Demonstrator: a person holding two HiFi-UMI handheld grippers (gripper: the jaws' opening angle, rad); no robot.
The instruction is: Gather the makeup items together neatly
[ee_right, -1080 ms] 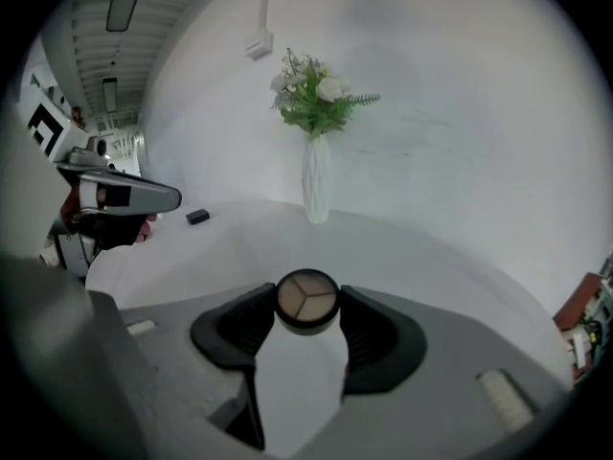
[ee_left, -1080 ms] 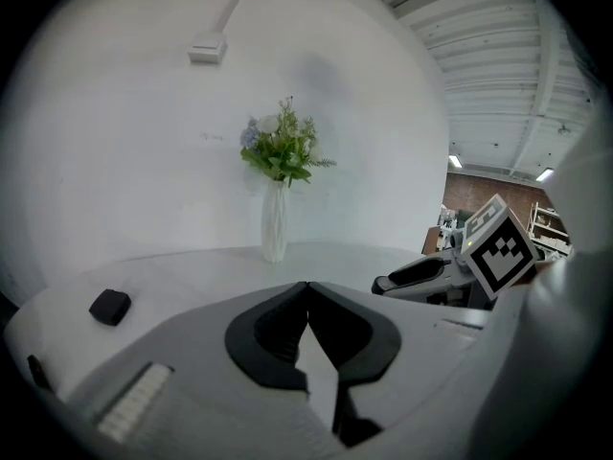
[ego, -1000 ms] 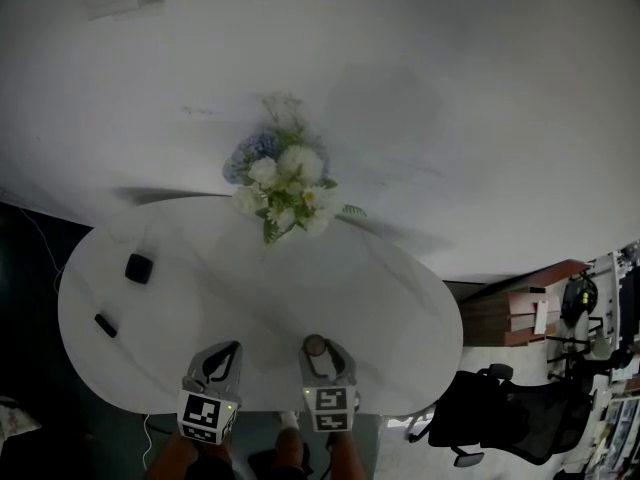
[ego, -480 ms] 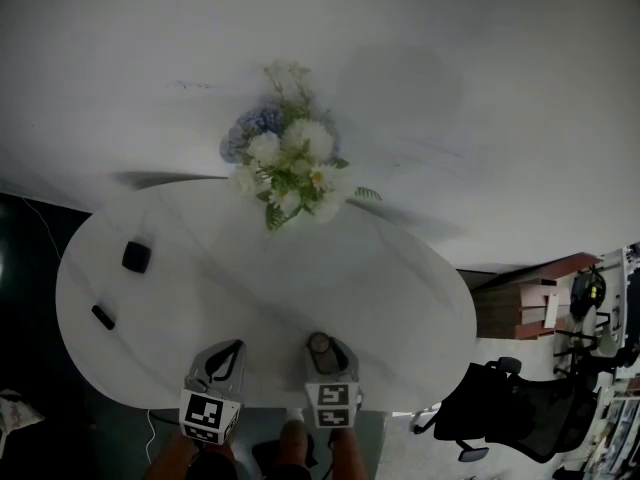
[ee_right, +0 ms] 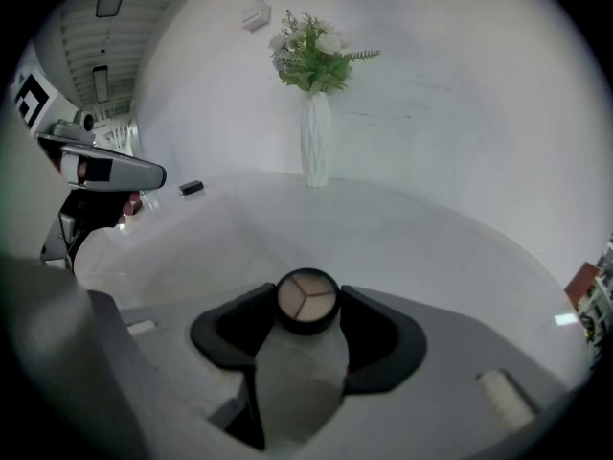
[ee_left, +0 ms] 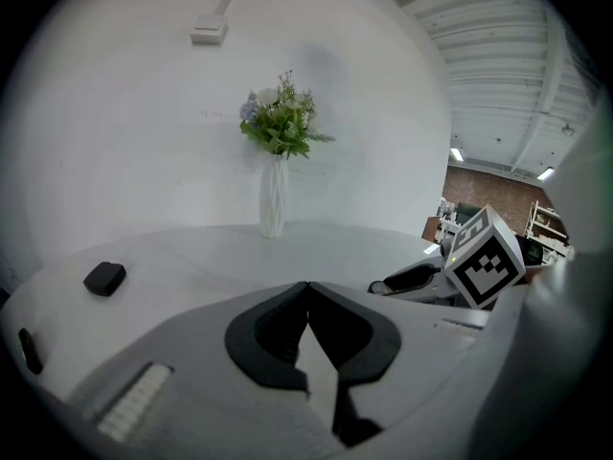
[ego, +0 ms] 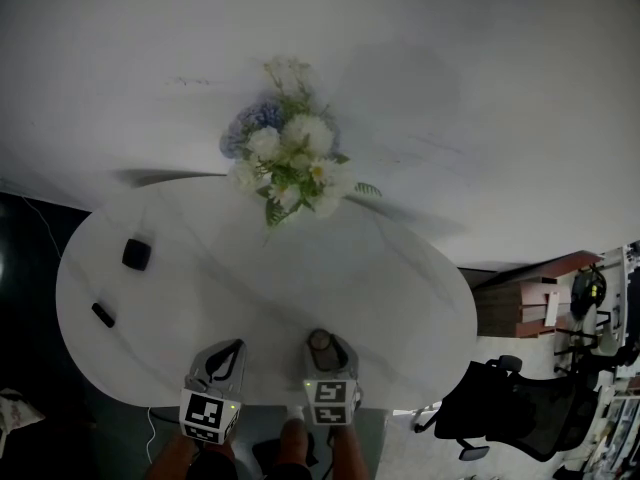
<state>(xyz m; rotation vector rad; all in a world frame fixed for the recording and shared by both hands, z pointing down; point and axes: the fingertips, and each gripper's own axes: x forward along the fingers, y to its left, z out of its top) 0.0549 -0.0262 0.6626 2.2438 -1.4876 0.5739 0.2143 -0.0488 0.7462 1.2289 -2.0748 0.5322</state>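
While right gripper (ee_right: 307, 307) clamps one round black three-shade compact (ee_right: 306, 295) at near edge of white oval table (ego: 400, 298), left gripper (ee_left: 306, 293) jaws meet, empty. Two other black items far left: rounded square case (ego: 136, 254), small oblong stick (ego: 103, 315). One white flower-filled vase (ee_left: 273, 195) at far edge.

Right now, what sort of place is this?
Probably an office or studio corner: a white oval table with a flower vase against a plain wall, and a black office chair nearby.
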